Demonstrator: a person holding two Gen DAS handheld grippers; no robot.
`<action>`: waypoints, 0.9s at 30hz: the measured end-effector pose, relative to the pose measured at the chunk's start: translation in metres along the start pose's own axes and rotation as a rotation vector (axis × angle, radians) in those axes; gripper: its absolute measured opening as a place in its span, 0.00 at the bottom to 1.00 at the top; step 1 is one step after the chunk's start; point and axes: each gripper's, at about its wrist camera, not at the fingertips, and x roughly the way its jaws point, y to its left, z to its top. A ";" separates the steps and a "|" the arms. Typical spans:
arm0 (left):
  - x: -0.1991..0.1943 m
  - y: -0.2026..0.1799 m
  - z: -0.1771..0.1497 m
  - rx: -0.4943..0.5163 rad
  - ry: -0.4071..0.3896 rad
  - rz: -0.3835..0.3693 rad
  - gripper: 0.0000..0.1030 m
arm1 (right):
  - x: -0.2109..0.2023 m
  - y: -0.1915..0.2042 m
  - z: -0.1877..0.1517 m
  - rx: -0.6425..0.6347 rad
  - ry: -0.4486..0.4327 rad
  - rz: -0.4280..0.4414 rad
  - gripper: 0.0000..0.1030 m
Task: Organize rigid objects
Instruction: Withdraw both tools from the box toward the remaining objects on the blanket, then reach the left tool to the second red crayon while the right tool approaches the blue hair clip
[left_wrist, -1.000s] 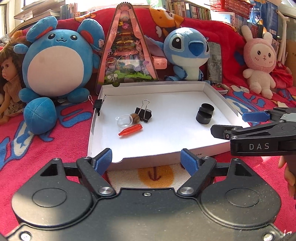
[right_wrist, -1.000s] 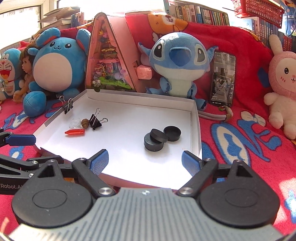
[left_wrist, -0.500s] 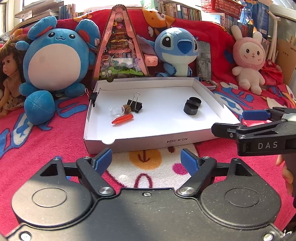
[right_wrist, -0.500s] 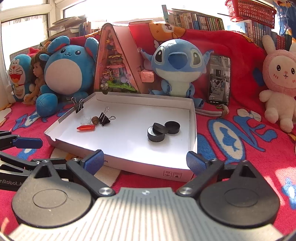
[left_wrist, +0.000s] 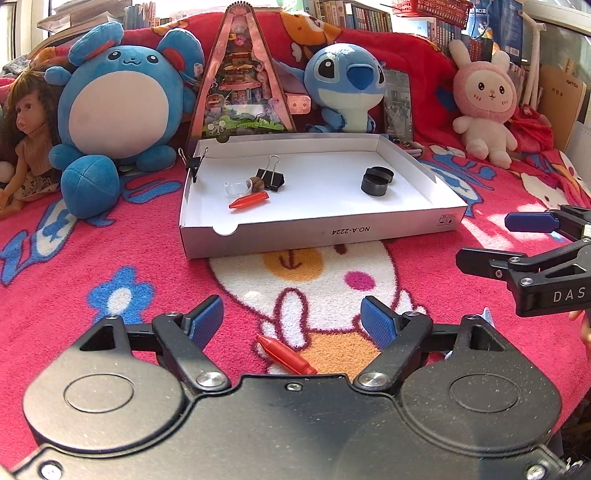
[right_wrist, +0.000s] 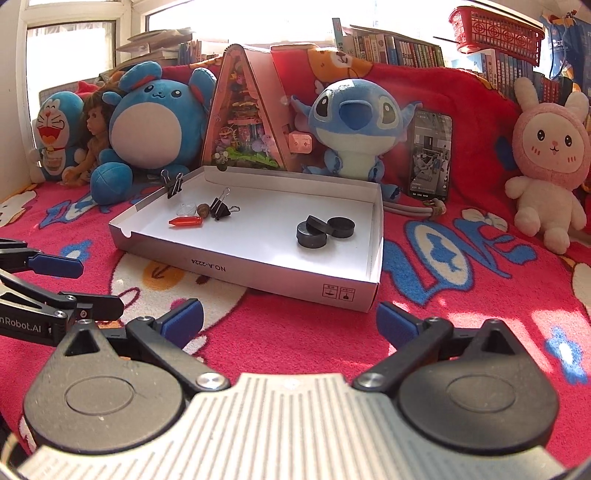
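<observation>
Left tool (left_wrist: 291, 319): jaws apart, nothing between the pads, hovering over the pink blanket (left_wrist: 110, 258). Right tool (right_wrist: 290, 325): jaws opening, wide, nothing between them, over bare blanket just short of the box's near wall.

Nearest item: one red crayon-shaped piece (left_wrist: 286, 354), loose on the blanket, directly below and just inside the left tool's jaws, slightly toward its camera. Long axis runs diagonally, pointed end up-left, blunt end down-right toward the tool body. Left tool is plainly the nearer; in the right tool's view this piece does not show. Judged the likely next pick, the jaws needing to close across the diagonal.

Ahead of both tools: one white cardboard box (left_wrist: 317, 236), shallow, open-topped.

Contents, counted from the left tool outward:
- red crayon-shaped piece (left_wrist: 249, 200), one, left half
- clear dome (left_wrist: 236, 186), one, touching a brown nut-like bead (left_wrist: 255, 183), one
- black binder clips: one lying inside (left_wrist: 271, 177), one clamped on the left wall (left_wrist: 192, 162)
- black discs (right_wrist: 321, 229), three, clustered, right half, nearer the right tool.
</observation>
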 end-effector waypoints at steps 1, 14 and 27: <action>-0.001 0.000 -0.003 0.002 0.001 0.001 0.78 | -0.002 0.000 -0.003 -0.004 -0.001 0.002 1.00; 0.001 0.003 -0.029 -0.007 0.036 0.007 0.76 | -0.033 0.014 -0.040 -0.075 -0.013 0.048 1.00; -0.008 0.027 -0.034 -0.055 0.031 0.070 0.70 | -0.034 0.013 -0.061 -0.183 0.049 -0.042 1.00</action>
